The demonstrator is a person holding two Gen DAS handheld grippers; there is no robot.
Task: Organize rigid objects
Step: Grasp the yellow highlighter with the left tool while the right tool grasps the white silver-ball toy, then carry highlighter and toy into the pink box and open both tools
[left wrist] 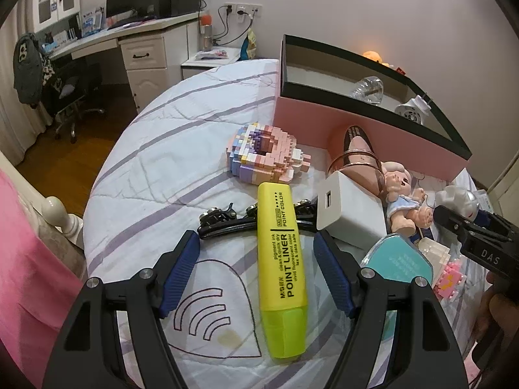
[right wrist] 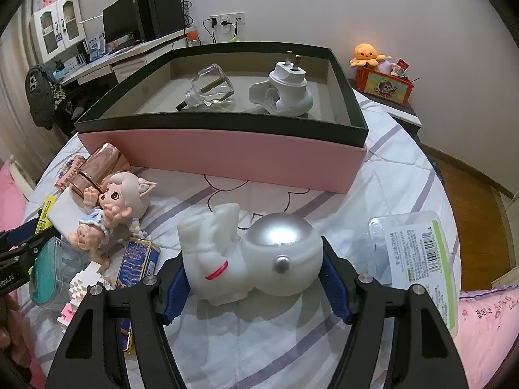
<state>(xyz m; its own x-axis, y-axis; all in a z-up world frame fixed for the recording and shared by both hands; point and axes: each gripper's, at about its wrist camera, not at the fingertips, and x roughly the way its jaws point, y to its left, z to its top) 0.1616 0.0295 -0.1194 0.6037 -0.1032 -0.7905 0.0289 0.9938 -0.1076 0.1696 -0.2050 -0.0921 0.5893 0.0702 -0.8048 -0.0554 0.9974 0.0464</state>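
Left wrist view: the left gripper (left wrist: 256, 249) has its jaws apart on either side of a yellow highlighter (left wrist: 282, 269) lying on the quilt (left wrist: 155, 168) — gaps show on both sides, no pad touching it. A white charger (left wrist: 350, 217) sits just beside the right pad. In the right wrist view, the right gripper (right wrist: 253, 275) straddles a white astronaut figure (right wrist: 249, 253) (silver visor up); its blue pads sit against the figure's sides, though whether they press I cannot tell. Behind stands the pink box (right wrist: 227, 159), holding a glass bottle (right wrist: 211, 89) and a white plug (right wrist: 288, 90) — well apart
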